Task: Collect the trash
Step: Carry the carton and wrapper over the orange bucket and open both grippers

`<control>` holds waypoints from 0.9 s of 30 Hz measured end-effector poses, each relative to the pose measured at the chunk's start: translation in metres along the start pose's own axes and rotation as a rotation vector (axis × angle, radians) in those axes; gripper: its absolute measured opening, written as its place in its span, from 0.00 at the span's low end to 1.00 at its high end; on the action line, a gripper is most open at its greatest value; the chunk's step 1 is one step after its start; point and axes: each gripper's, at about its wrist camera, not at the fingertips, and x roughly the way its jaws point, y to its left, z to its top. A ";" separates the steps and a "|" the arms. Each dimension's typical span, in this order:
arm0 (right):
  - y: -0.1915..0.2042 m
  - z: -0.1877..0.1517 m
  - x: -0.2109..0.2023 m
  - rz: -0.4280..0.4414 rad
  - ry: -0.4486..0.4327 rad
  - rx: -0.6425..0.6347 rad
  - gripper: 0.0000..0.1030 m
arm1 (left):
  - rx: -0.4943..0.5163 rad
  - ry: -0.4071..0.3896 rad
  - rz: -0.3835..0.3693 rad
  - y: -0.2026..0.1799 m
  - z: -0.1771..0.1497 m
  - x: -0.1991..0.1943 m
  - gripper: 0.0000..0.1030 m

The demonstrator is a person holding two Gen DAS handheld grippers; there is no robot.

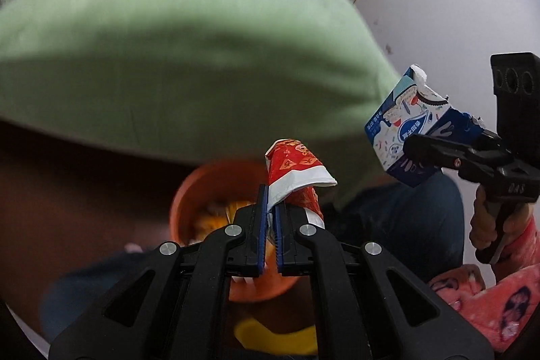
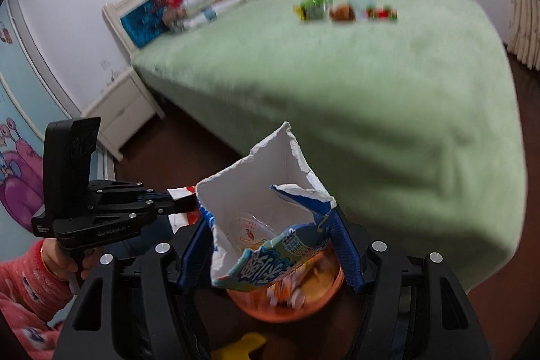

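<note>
"GenRobot.AI" — left gripper (image 2: 182, 203)

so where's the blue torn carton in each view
Left wrist: blue torn carton at right edge, clamped in the right gripper.
Right wrist: carton bottom centre, between that gripper's own fingers.
Shared landmark: orange bin below both.
</note>
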 end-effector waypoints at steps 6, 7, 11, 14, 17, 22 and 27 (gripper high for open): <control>-0.009 -0.036 0.049 0.016 0.163 0.051 0.62 | -0.139 0.176 0.023 0.023 -0.027 0.064 0.03; -0.013 -0.042 0.061 0.016 0.200 0.069 0.63 | -0.151 0.206 0.048 0.027 -0.030 0.074 0.03; -0.020 -0.060 0.095 -0.005 0.301 0.087 0.63 | -0.228 0.306 0.076 0.044 -0.040 0.105 0.03; -0.020 -0.068 0.114 -0.019 0.353 0.073 0.63 | -0.237 0.344 0.110 0.047 -0.046 0.118 0.03; -0.024 -0.072 0.129 -0.035 0.390 0.083 0.66 | -0.236 0.366 0.134 0.044 -0.056 0.123 0.03; -0.034 -0.074 0.135 -0.066 0.396 0.117 0.83 | -0.249 0.366 0.187 0.045 -0.059 0.125 0.76; -0.043 -0.075 0.129 -0.084 0.379 0.159 0.84 | -0.243 0.332 0.199 0.044 -0.055 0.118 0.77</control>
